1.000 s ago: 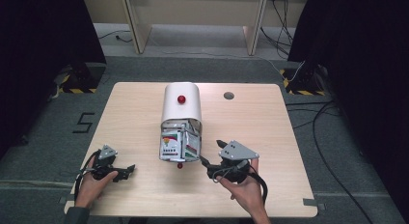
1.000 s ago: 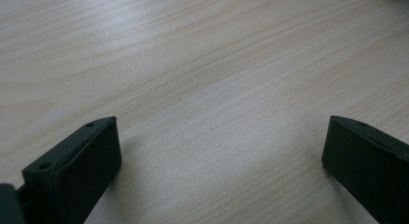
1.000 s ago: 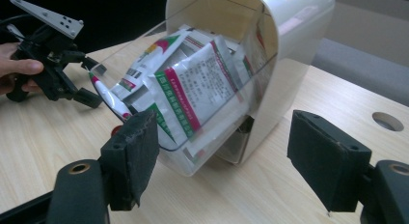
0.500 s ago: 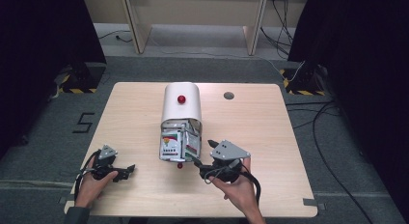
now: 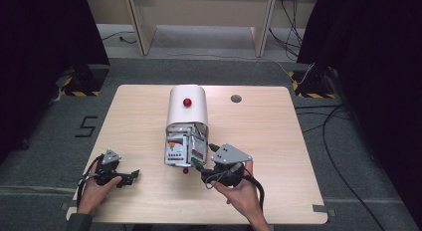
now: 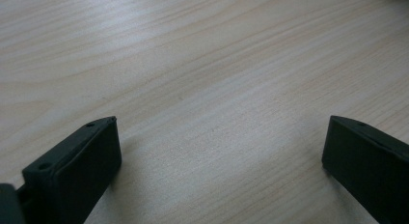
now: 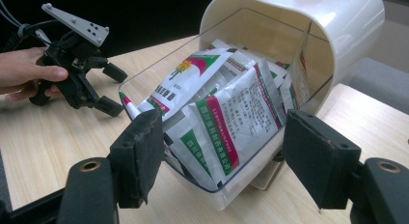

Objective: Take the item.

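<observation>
A white dome-shaped box (image 5: 187, 111) with a red knob (image 5: 187, 102) on top lies in the middle of the table. Its clear drawer (image 5: 180, 147) is pulled out toward me and holds several green, red and white printed packets (image 7: 226, 122). My right gripper (image 5: 205, 159) is open at the drawer's near right corner; in the right gripper view its jaws stand on either side of the drawer front (image 7: 226, 185), gripping nothing. My left gripper (image 5: 130, 175) rests open on bare wood at the front left, nothing between its fingers (image 6: 77, 161).
The wooden table (image 5: 278, 136) has a small round grey cable hole (image 5: 236, 98) at the back right. A small red handle (image 5: 185, 170) sticks out below the drawer front. The left gripper (image 7: 84, 79), held by a hand, is seen beyond the drawer.
My right gripper has moved left and forward, up to the drawer's front corner. The left gripper and the box have stayed put.
</observation>
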The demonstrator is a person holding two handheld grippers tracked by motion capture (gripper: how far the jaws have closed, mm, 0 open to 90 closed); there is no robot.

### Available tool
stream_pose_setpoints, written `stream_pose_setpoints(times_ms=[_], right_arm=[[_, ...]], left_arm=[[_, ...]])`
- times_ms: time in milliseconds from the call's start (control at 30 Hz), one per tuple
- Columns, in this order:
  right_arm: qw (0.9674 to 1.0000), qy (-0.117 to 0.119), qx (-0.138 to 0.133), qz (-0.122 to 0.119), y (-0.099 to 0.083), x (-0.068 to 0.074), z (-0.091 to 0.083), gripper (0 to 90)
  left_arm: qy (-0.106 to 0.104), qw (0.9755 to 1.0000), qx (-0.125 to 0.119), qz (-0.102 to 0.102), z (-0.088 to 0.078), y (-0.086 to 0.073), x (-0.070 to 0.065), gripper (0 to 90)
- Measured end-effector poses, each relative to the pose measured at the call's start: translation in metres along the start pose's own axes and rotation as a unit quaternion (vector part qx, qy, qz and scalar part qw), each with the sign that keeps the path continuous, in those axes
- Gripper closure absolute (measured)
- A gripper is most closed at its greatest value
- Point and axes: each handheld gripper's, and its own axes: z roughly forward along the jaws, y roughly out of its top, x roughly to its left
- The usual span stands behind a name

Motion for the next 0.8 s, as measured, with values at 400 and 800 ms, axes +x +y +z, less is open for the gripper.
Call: stream_pose_setpoints(times_ms=[400,800], right_arm=[[0.9999,0.006,0.002,-0.009,0.003,0.004,0.012,33.3],[0.9999,0.003,0.005,-0.016,0.004,0.006,0.020,34.8]], left_arm=[[0.000,1.0000,0.000,0.000,0.000,0.000,0.000,0.0],[0.000,1.0000,0.000,0.000,0.000,0.000,0.000,0.0]])
